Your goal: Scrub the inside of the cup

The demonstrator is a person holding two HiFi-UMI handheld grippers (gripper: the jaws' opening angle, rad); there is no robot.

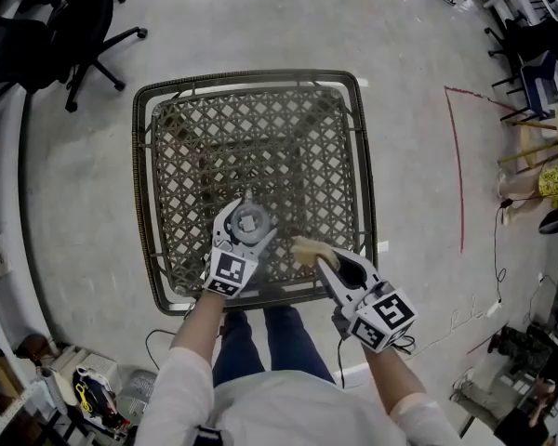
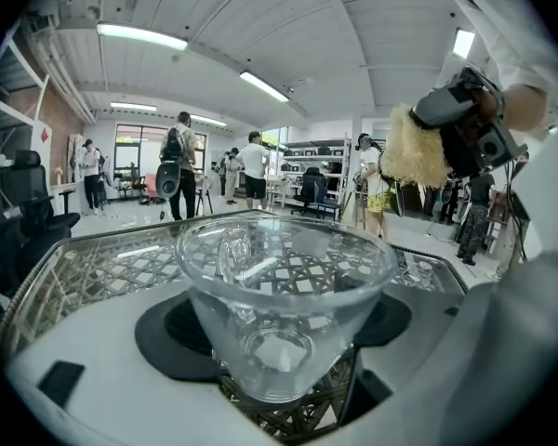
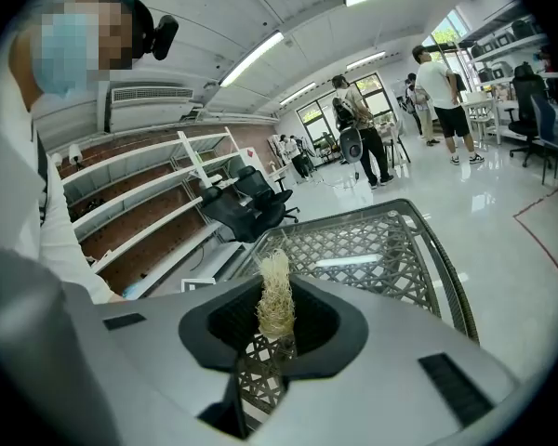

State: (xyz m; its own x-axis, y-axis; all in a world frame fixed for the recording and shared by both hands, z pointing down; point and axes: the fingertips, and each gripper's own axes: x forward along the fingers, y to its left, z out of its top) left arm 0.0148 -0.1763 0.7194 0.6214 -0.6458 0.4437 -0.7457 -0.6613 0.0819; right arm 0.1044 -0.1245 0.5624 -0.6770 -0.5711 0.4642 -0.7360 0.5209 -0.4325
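The glass cup (image 2: 284,314) was held upright, clamped between the jaws of the left gripper (image 1: 248,226), over the woven table's (image 1: 167,137) near part. A straw-coloured scrubber (image 3: 276,300) was pinched by the right gripper (image 1: 324,260), beside the cup and outside it.

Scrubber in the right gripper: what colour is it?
Pale straw-yellow scrubber, clearest in the right gripper view.

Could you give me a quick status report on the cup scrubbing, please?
Left gripper shut on glass cup, upright over wicker table. Right gripper shut on loofah scrubber, beside the cup, not yet inside. Nothing between them.
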